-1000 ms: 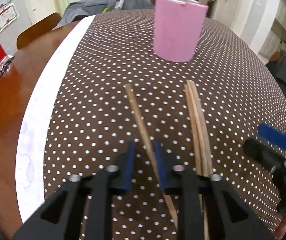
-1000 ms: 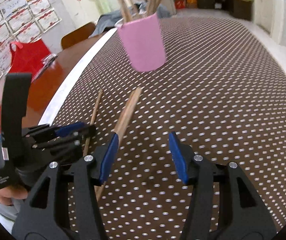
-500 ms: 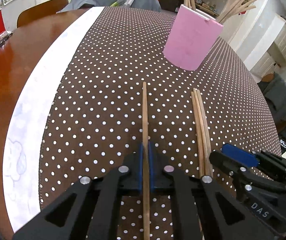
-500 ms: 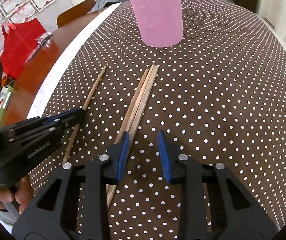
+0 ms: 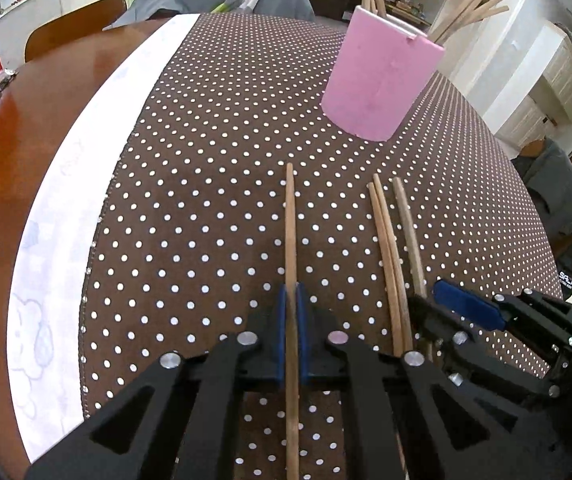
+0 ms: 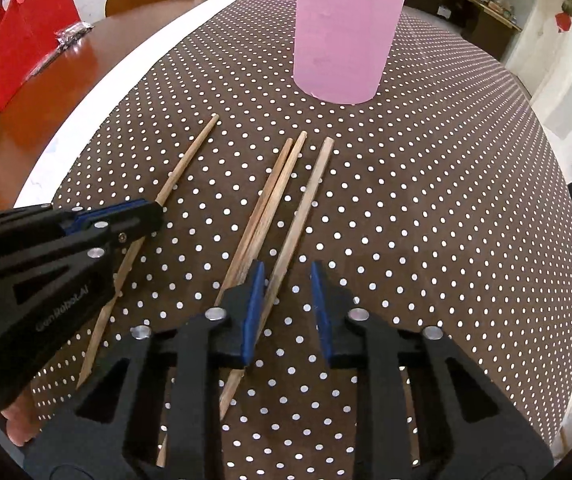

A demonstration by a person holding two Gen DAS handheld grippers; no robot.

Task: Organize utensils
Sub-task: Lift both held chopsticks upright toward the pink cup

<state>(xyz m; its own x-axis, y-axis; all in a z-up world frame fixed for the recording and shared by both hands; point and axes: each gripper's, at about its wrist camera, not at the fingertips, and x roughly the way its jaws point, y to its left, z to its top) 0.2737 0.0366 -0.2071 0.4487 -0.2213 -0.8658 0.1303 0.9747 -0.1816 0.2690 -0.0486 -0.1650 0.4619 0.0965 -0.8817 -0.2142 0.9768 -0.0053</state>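
Right claw (image 6: 287, 270) closing, unclenched, over pale chopstick (image 6: 311, 184), left claw (image 5: 290, 294) gripping tan chopstick (image 5: 290, 232), tablecloth (image 5: 205, 200)

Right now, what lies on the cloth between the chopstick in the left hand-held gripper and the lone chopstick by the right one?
A touching pair of chopsticks lies between the gripped chopstick and the lone chopstick; the right wrist view shows it best.
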